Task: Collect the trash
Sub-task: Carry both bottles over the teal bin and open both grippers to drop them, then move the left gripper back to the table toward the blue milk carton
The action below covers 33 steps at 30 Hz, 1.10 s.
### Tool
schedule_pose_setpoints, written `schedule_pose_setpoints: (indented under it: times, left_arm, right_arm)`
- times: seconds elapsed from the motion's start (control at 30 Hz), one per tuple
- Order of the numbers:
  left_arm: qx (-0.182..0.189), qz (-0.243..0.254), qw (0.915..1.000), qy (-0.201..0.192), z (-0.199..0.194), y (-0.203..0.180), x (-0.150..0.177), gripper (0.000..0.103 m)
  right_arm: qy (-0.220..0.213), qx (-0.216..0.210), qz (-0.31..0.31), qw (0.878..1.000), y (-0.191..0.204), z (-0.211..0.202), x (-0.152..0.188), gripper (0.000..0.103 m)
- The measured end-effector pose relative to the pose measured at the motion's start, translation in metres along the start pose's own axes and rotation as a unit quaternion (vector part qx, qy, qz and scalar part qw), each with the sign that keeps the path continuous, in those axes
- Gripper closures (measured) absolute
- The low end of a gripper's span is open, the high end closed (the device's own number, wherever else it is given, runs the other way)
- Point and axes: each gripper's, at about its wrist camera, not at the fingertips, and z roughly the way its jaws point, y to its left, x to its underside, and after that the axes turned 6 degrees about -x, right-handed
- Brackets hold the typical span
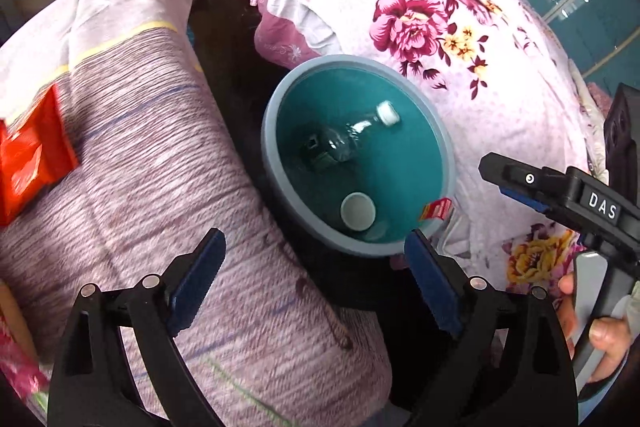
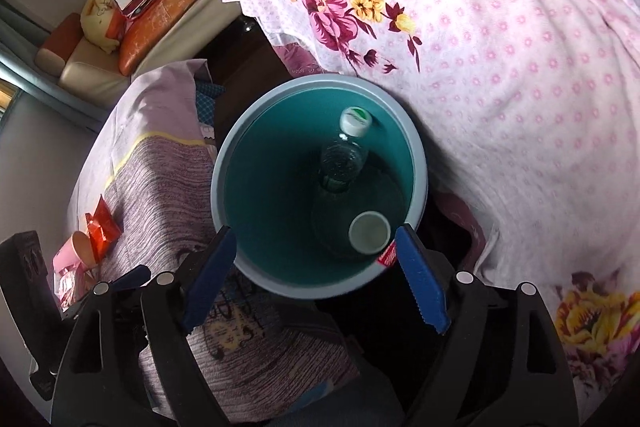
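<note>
A round bin with a grey rim and teal inside stands on the dark floor between two beds. In it lie a clear plastic bottle with a white cap and a pale paper cup. A small red wrapper sits at the bin's near rim. My left gripper hangs open over the bin's near edge, nothing between its blue pads. My right gripper is also open and empty above the bin. A red snack packet lies on the striped cushion.
A floral pink bedspread rises right of the bin, and a striped purple cushion lies to its left. An orange paper cup rests by the packet. A hand holds the right gripper's handle. A sofa stands beyond.
</note>
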Motion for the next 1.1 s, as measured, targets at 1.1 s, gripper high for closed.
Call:
schedule_pose_setpoints:
  times: [1.1]
  left_arm:
    - [-0.027,-0.108,0.9909,-0.076,-0.12,0.139,0.143,0.012]
  right_arm:
    - [0.073,-0.019,-0.155,0.985,0.16,0.0,0.117,0.02]
